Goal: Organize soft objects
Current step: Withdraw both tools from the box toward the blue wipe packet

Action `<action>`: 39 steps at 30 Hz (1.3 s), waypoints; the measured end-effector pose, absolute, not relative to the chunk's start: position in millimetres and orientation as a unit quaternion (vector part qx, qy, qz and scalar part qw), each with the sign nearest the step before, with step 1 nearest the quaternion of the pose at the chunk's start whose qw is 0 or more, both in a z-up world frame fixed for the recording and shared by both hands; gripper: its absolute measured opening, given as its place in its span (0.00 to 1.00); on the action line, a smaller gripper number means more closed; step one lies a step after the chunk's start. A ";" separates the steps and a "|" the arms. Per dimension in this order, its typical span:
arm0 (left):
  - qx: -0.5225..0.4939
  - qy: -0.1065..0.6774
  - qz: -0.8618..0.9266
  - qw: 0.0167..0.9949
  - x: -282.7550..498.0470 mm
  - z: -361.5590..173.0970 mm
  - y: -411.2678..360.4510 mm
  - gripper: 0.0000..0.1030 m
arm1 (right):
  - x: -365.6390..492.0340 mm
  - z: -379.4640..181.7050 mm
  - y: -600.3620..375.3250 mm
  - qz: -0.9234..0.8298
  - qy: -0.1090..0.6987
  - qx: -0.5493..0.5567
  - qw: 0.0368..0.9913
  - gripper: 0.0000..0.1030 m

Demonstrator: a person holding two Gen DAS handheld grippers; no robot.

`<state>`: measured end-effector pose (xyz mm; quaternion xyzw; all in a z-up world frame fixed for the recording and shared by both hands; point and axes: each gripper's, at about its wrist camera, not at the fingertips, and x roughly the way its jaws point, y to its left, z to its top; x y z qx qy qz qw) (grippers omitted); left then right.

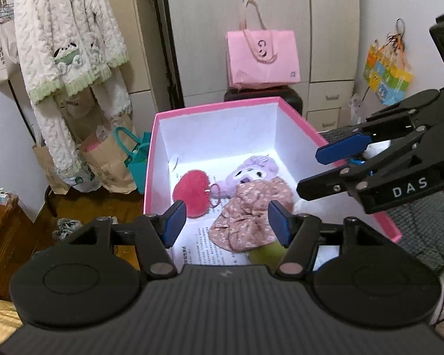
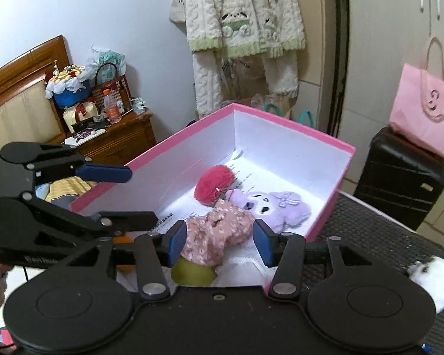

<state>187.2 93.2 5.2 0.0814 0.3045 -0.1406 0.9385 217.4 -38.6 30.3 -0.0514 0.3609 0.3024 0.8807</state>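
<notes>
I held one tool in each hand over an open pink box [image 1: 213, 106] with white inner walls, which stood on a dark table [image 2: 379, 230]. My left tool [image 1: 226, 222] and my right tool [image 2: 219, 241] both stood with their blue pads apart and nothing pinched between them.

Inside the box, on a printed sheet, lay a floral pink cloth [image 1: 245, 210], a purple plush doll [image 1: 248, 171] and a red fluffy pompom [image 1: 192, 192]. The cloth sat in the middle of the floor near the box's close wall, touching the doll behind it; the pompom was just beside the doll, toward the box's left wall as the left tool saw it. Something green [image 2: 195, 272] showed under the cloth's near edge.

I judged that the cloth had just been dropped into the box, so this was the release step. The cloth lay below and just ahead of both tools, apart from the pads.

A white plush toy [image 2: 432, 281] lay on the table outside the box, toward the table's near right edge. The next move probably called for lifting my right tool clear of the box wall and reaching for that toy.
</notes>
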 end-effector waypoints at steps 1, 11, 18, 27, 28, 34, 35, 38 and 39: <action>0.079 0.303 -0.146 0.939 182.5 8.8 93.6 0.60 | 213.9 33.0 -40.8 0.300 0.358 -0.053 0.883 0.54; 0.075 0.279 -0.193 0.937 137.0 38.0 86.5 0.67 | 159.5 60.6 -61.9 0.278 0.325 -0.083 0.900 0.58; 0.077 0.255 -0.213 0.940 103.9 51.2 72.8 0.72 | 119.7 70.6 -81.2 0.270 0.303 -0.100 0.908 0.62; 0.100 0.227 -0.262 0.933 66.7 62.6 34.4 0.77 | 71.7 71.5 -124.3 0.252 0.273 -0.108 0.922 0.66; 0.102 0.226 -0.268 0.931 66.1 62.5 28.6 0.79 | 67.5 69.4 -132.1 0.249 0.273 -0.105 0.923 0.66; 0.112 0.218 -0.299 0.922 74.5 54.6 -6.3 0.83 | 63.5 49.5 -170.9 0.224 0.290 -0.087 0.926 0.67; 0.112 0.220 -0.306 0.919 78.1 52.4 -13.2 0.83 | 65.0 45.0 -177.9 0.219 0.295 -0.081 0.927 0.67; 0.108 0.225 -0.324 0.913 88.5 44.5 -31.7 0.83 | 70.0 31.9 -192.8 0.207 0.303 -0.071 0.927 0.67; 0.107 0.227 -0.328 0.911 92.4 41.8 -38.4 0.83 | 73.6 25.9 -198.3 0.203 0.308 -0.068 0.927 0.67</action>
